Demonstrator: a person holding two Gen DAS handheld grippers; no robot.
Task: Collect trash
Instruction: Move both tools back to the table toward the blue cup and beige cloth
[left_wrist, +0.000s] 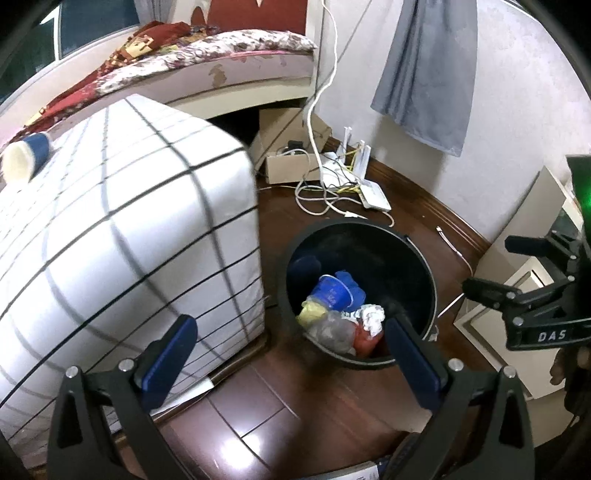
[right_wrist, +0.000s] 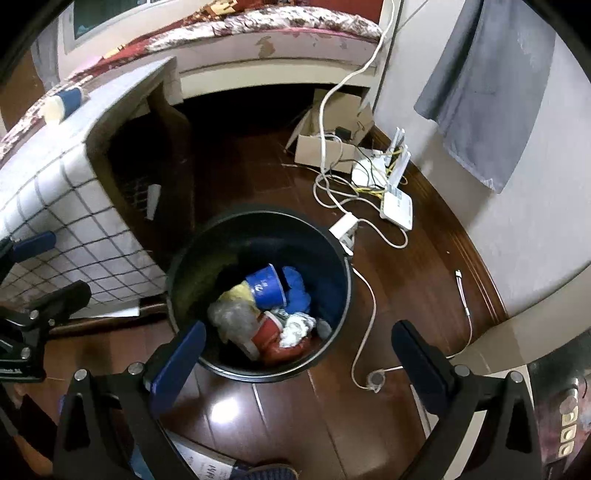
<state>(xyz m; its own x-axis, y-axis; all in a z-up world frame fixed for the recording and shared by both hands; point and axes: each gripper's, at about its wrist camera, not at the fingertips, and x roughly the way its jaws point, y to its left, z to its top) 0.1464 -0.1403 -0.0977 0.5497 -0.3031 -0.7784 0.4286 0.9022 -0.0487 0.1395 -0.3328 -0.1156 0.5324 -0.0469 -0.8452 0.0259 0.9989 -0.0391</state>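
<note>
Both grippers, left (left_wrist: 291, 354) and right (right_wrist: 299, 356), hovered wide open and empty above the bin (right_wrist: 334, 236), suggesting release; one cup (left_wrist: 27, 157) remained on the counter (left_wrist: 122, 206).

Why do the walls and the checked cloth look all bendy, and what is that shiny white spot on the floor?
In both wrist views the fisheye lens bends straight lines, so the checked cloth bulges. The white spot is lamp glare on the glossy wooden floor. In the left view the cloth is slightly motion-blurred.

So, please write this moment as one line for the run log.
left claw: open, empty | right claw: open, empty | bin: holds trash | cup: lying on table
</note>
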